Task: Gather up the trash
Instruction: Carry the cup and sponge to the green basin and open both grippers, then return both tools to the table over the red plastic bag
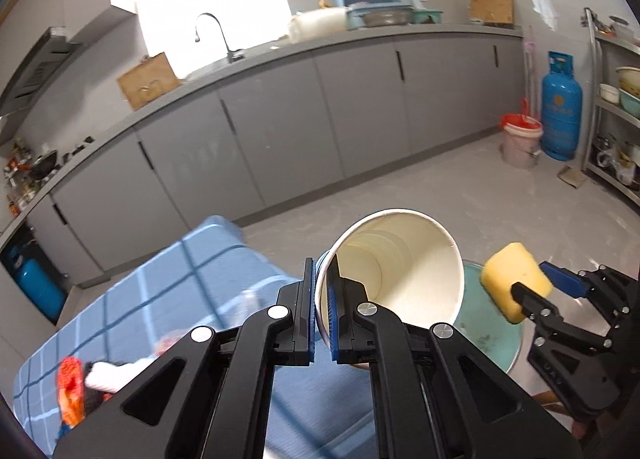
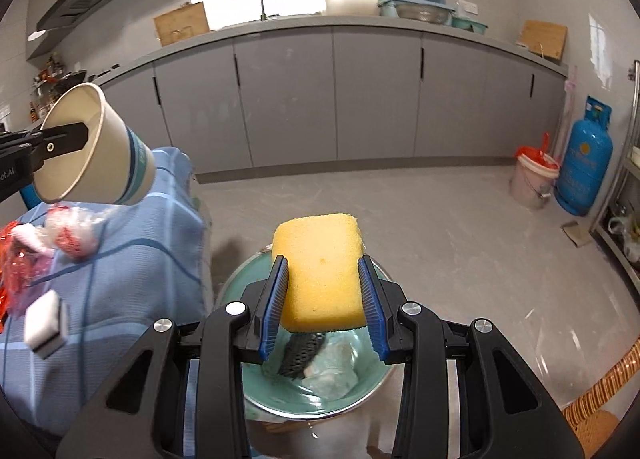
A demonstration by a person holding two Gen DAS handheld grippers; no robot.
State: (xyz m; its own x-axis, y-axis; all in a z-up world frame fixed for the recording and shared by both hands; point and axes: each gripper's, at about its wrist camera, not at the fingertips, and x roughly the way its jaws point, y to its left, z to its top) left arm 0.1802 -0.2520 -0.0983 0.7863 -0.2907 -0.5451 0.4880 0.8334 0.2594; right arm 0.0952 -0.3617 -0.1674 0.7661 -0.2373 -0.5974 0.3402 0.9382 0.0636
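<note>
My left gripper is shut on the rim of a white paper cup, which it holds tilted in the air; the cup shows at the left of the right wrist view. My right gripper is shut on a yellow sponge, held over a teal bin with a liner; the sponge appears at the right of the left wrist view. A mesh scrap and crumpled plastic lie in the bin. More trash sits on the blue checked tablecloth: red and clear plastic wrappers and a small white and grey block.
Grey kitchen cabinets and a counter with a sink tap run along the back. A blue gas cylinder and a pink bucket with a red bag stand at the right, beside a metal shelf. A wicker item is at the lower right.
</note>
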